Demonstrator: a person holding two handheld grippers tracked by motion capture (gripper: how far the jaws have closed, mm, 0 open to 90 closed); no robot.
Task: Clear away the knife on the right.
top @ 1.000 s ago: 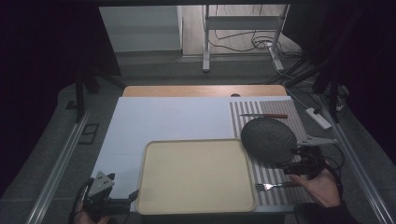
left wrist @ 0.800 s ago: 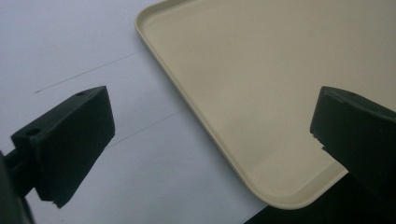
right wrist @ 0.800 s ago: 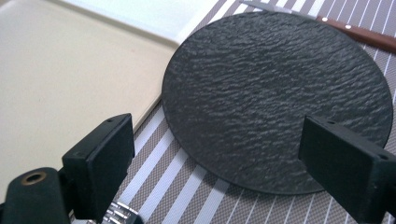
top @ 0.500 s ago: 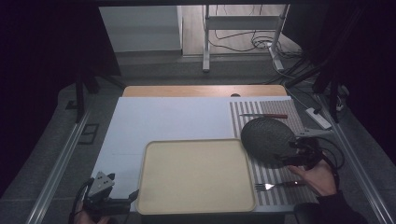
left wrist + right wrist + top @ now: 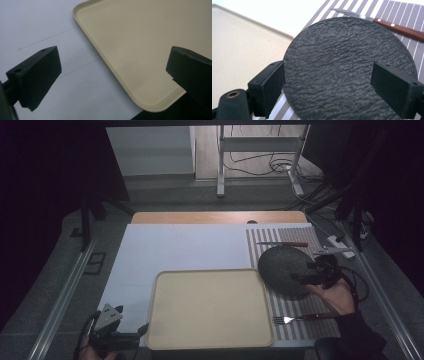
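Nearest the person, at the front left corner of the table point(image 5: 190, 245), the left hand-held gripper point(image 5: 141, 331) sits low with its jaws spread wide and nothing between them. In the left gripper view the left hand-held gripper point(image 5: 112, 82) straddles the near left corner of the beige tray point(image 5: 140, 45): one jaw hangs over the white table surface point(image 5: 37, 22), the other over the tray's edge.

The beige tray point(image 5: 210, 307) lies flat at the front middle of the table, bare. Just to its right, on the striped placemat point(image 5: 295, 307), a fork point(image 5: 300, 319) lies near the front edge with its tines pointing toward the tray.

Beyond the fork, the person's right hand point(image 5: 339, 295) holds the right hand-held gripper point(image 5: 299, 277) at the right side of the dark round plate point(image 5: 285, 269), which rests on the placemat just beside the tray's far right corner. In the right gripper view the right hand-held gripper point(image 5: 328, 88) has its jaws wide apart over the dark round plate point(image 5: 347, 62), one at each side of its rough slate-like face; whether they touch it cannot be told.

Farther back on the placemat, a knife point(image 5: 282, 244) with a brown wooden handle lies crosswise, apart from the plate.
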